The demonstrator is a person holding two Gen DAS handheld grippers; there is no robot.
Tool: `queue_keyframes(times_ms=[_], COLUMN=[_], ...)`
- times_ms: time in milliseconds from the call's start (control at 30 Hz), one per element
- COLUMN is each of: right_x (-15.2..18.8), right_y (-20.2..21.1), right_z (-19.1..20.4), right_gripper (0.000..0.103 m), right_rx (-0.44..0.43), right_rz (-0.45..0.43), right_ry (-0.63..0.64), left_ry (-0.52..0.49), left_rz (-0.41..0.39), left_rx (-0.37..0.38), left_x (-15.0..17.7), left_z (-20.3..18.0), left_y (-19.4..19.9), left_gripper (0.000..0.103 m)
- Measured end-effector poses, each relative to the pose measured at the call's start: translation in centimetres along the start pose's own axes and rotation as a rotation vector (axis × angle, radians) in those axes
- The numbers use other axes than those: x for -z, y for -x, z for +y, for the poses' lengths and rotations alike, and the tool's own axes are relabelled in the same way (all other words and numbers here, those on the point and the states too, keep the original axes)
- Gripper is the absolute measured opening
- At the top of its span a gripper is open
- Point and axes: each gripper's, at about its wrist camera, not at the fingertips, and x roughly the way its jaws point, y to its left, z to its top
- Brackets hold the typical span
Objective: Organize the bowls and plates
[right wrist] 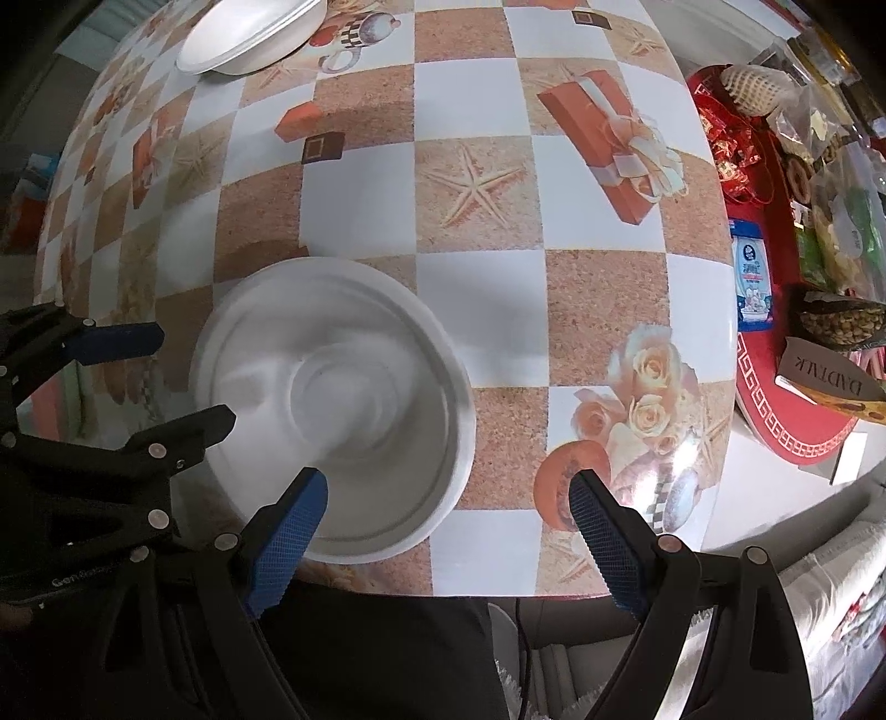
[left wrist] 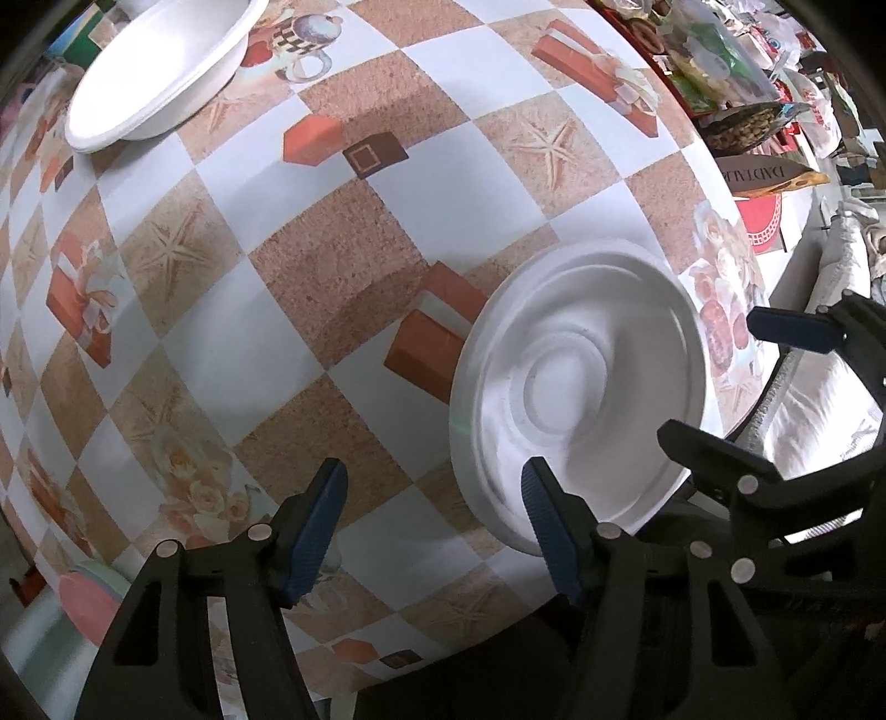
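Observation:
A white plate (left wrist: 581, 382) lies flat near the table's front edge; it also shows in the right wrist view (right wrist: 338, 399). White bowls (left wrist: 160, 66) sit stacked at the far left of the table, also in the right wrist view (right wrist: 249, 33). My left gripper (left wrist: 434, 526) is open and empty, its right finger over the plate's near rim. My right gripper (right wrist: 448, 543) is open and empty, its left finger over the plate's near rim. Each gripper shows in the other's view, the right one (left wrist: 775, 376) and the left one (right wrist: 166, 376) beside the plate.
The table wears a checkered cloth (right wrist: 476, 266) with starfish and gift-box prints. A red tray (right wrist: 786, 387) with snacks and bags stands at the right. A light sofa (left wrist: 819, 354) lies beyond the table's right edge. A pink and green object (left wrist: 88, 603) sits at the lower left.

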Motion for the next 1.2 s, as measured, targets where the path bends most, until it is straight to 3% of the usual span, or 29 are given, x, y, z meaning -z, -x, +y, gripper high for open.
queue_keyframes(times_ms=[200, 300, 400, 467, 567, 600, 667, 767, 1200], right_x=[0.1, -0.1, -0.1, -0.2, -0.4, -0.5, -0.5, -0.8, -1.3], right_y=[-0.2, -0.7, -1.2, -1.3, -1.7, -1.8, -1.8, -1.6, 1.9], right_z=[0.5, 0.9, 1.2, 1.5, 1.8, 1.9, 1.9, 1.2, -0.3], right_gripper=[0.090, 0.083, 0.081, 0.068, 0.053, 0.040, 0.038, 0.024, 0.023], right_rx=[-0.009, 0.000, 0.001, -0.016, -0.038, -0.045, -0.033, -0.027, -0.022], right_rz=[0.000, 0.014, 0.022, 0.022, 0.035, 0.038, 0.035, 0.030, -0.084], right_ry=[0.017, 0.036, 0.048, 0.055, 0.070, 0.075, 0.075, 0.055, 0.008], left_ry=[0.013, 0.008, 0.000, -0.007, -0.015, -0.013, -0.001, 0.008, -0.046], left_rz=[0.022, 0.043, 0.040, 0.045, 0.049, 0.050, 0.049, 0.020, -0.146], left_rx=[0.011, 0.003, 0.024, 0.047, 0.053, 0.057, 0.064, 0.077, -0.006], left_x=[-0.2, -0.3, -0.3, -0.4, -0.5, -0.6, -0.6, -0.7, -0.7], left_z=[0.1, 0.0, -0.1, -0.1, -0.5, -0.5, -0.3, 0.2, -0.7], left_y=[-0.7, -1.4, -1.3, -1.3, -1.3, -1.3, -1.2, -0.3, 4.4], left_gripper=[0.065, 0.060, 0.046, 0.028, 0.022, 0.021, 0.020, 0.019, 0.017])
